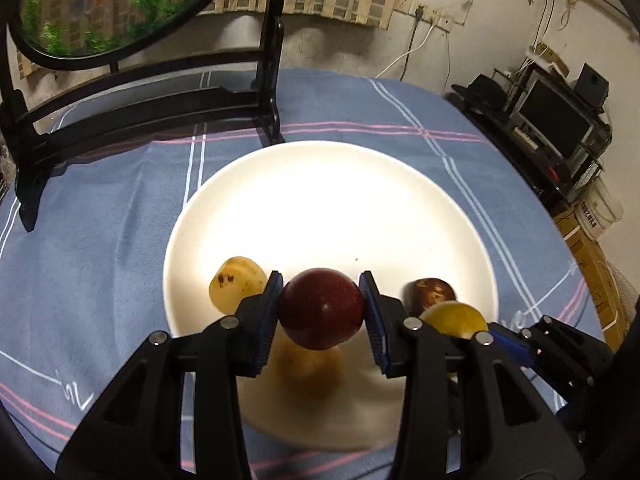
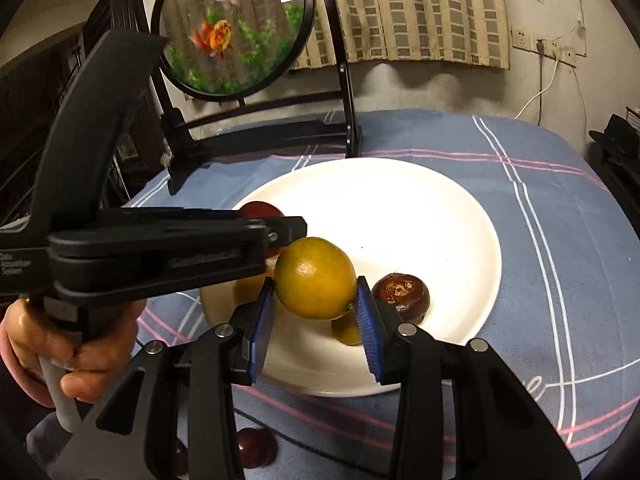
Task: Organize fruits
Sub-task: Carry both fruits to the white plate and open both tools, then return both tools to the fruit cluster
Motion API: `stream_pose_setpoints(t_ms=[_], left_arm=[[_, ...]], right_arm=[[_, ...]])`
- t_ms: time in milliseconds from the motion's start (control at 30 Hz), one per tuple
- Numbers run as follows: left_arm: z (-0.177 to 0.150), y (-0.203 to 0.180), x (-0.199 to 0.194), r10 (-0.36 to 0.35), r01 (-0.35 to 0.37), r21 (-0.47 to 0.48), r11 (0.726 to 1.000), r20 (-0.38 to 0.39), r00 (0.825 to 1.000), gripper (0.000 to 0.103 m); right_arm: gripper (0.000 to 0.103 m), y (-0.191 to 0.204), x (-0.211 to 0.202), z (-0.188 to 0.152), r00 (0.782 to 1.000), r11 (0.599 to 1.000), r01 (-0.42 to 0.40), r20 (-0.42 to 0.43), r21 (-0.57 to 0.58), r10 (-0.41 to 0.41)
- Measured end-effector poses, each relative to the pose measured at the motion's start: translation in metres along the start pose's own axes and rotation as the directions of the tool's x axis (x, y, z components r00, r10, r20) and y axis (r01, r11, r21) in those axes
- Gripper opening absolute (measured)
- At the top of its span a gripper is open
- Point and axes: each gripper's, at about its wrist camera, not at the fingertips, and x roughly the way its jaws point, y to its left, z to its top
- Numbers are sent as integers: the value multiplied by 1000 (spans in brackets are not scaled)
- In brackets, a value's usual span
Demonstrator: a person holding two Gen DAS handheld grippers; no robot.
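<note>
**A:** Left wrist view: the left gripper point(image 1: 321, 309) is clamping a dark red plum point(image 1: 321, 307) between its blue pads point(image 1: 271, 312), holding it above the near edge of a white plate point(image 1: 332, 208) on a blue striped tablecloth point(image 1: 100, 240).

**B:** And what is lying on the plate?

**A:** A pale yellow fruit point(image 1: 237, 289) is sitting just left of the plum, and a brown chestnut-like fruit point(image 1: 430, 290) is resting to the right. A framed goldfish picture point(image 1: 116, 4) is standing behind, on a black stand point(image 1: 132, 116).

**B:** How is the right side looking?

**A:** In the right wrist view, the right gripper point(image 2: 316, 304) is squeezing a yellow-orange citrus fruit point(image 2: 315, 278), pads point(image 2: 366, 316) pressing on both sides, above the plate's point(image 2: 400, 208) near rim. The brown fruit point(image 2: 401, 297) is lying just beside it on the plate. The left gripper point(image 2: 280, 232) is crossing the frame from the left, with a hand point(image 2: 60, 344) gripping its handle and the plum point(image 2: 260, 210) peeking over it.

**B:** Anything off the plate?

**A:** A small dark red fruit point(image 2: 256, 448) is sitting on the cloth point(image 2: 560, 240), near the bottom edge.
</note>
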Motion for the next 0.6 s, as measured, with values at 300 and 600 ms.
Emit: stream_pose_setpoints(t_ms=[300, 600], left_arm=[[-2, 4, 12, -3, 3, -18, 1000, -4, 1000, 56], [-6, 3, -54, 49, -49, -5, 999, 118, 992, 86]], right_arm=[[42, -6, 14, -8, 999, 1000, -6, -34, -6, 5], [59, -4, -10, -5, 1000, 999, 5, 3, -32, -5]])
